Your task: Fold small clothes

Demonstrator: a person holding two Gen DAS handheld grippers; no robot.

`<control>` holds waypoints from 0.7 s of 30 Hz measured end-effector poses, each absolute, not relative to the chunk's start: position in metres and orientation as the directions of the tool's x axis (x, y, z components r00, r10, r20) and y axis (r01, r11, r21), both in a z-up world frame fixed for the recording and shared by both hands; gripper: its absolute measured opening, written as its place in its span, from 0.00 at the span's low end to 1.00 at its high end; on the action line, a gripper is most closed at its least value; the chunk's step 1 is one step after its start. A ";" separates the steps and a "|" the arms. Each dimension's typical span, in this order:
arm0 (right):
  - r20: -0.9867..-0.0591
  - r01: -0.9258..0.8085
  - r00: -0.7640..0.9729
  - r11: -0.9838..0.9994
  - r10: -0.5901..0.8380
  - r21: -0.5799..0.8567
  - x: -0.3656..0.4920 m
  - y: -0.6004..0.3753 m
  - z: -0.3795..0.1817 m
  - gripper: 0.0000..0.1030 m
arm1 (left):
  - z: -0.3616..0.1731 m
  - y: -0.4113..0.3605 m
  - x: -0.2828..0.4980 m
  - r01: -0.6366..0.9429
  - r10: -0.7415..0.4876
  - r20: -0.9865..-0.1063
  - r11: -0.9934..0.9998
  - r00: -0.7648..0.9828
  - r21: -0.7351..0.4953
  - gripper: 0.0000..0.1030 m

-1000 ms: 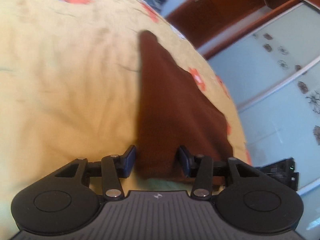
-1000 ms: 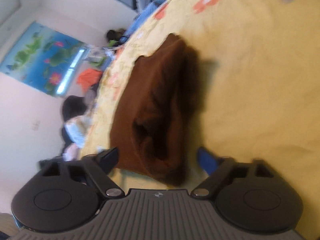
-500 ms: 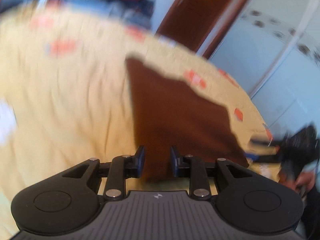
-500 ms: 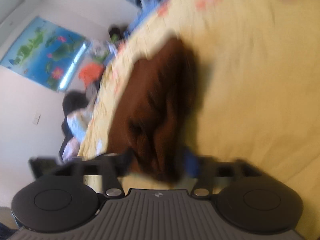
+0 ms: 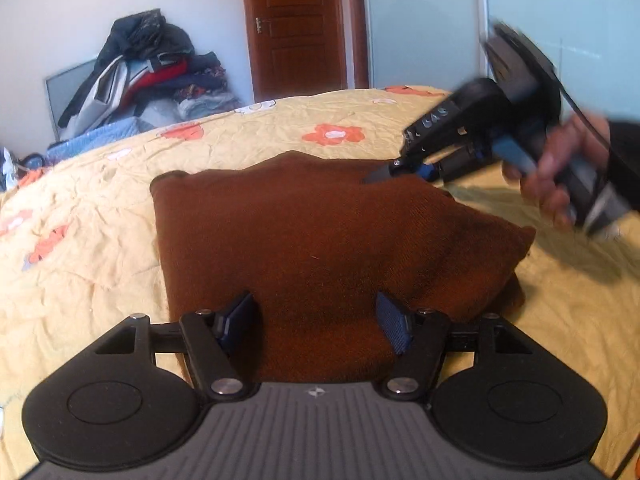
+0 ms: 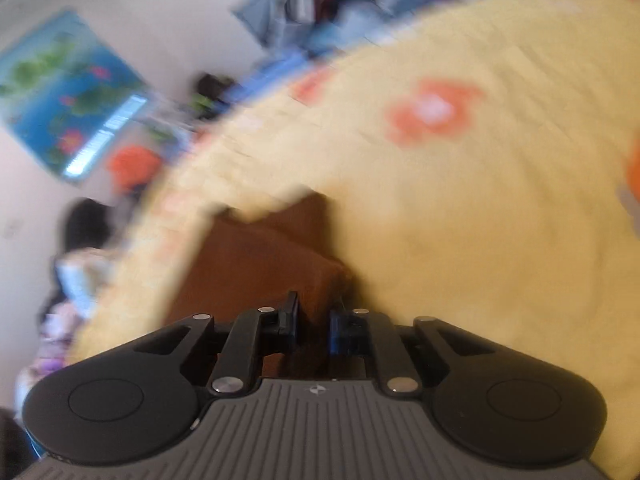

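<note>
1. The left gripper (image 5: 314, 322) hangs over the near edge of a folded brown knit garment (image 5: 320, 240), its jaws spread and opening; the blue-padded fingers (image 5: 394, 328) stand clear on either side of the cloth, which passes between and below them without being pressed.

2. The right gripper (image 6: 312, 322), seen from its own blurred camera, has its jaws drawn close and closing, with dark brown fabric showing in the narrow gap between them; the blur makes it hard to tell whether the pads actually press on the cloth.

3. From the left wrist view, the right gripper (image 5: 380, 176) reaches in from the right with its dark fingertip at the garment's far right edge, the tool gripped by a person's hand (image 5: 556, 176), motion-blurred, below a dark sleeve (image 5: 624, 152).

4. The garment lies flat as a rough rectangle on a yellow bedspread (image 5: 80, 280) printed with orange and white flowers; its right side is thicker, with a rounded fold bulging at the corner.

5. In the right wrist view a flap of the yellow bedspread (image 6: 480, 220) lies against the garment (image 6: 248, 272), which shows as a brown wedge ahead of the jaws.

6. Beyond the bed, a heap of clothes (image 5: 148, 68) is piled against a white wall, beside a brown wooden door (image 5: 296, 28) and pale sliding wardrobe panels (image 5: 424, 28).

7. The right wrist view also takes in a blue and green wall poster (image 6: 68, 92), well blurred.
</note>
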State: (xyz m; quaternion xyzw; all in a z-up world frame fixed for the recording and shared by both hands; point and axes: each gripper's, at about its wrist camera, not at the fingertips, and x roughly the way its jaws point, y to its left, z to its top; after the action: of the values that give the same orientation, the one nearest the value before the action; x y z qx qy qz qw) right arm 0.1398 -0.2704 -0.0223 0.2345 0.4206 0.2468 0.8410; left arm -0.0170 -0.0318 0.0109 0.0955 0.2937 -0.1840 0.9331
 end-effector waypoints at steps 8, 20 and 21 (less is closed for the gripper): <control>-0.469 -0.222 0.689 0.777 0.552 0.589 0.108 -0.277 0.029 0.46 | 0.017 -0.021 -0.012 0.402 -0.306 -0.601 0.915 0.739 0.028 0.65; -0.598 -0.462 0.588 0.833 0.545 0.306 0.140 -0.172 -0.009 0.76 | 0.016 -0.027 -0.021 0.394 -0.291 -0.598 0.918 0.747 0.044 0.66; -0.599 -0.469 0.598 0.838 0.533 0.277 0.135 -0.167 -0.009 0.76 | 0.016 -0.026 -0.020 0.394 -0.294 -0.596 0.918 0.747 0.042 0.66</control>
State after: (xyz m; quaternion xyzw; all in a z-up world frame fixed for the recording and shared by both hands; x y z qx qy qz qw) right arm 0.1355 -0.1673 -0.0087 0.0451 0.3497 0.2806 0.8927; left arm -0.0202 -0.0265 0.0158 0.0825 0.3037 -0.1846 0.9311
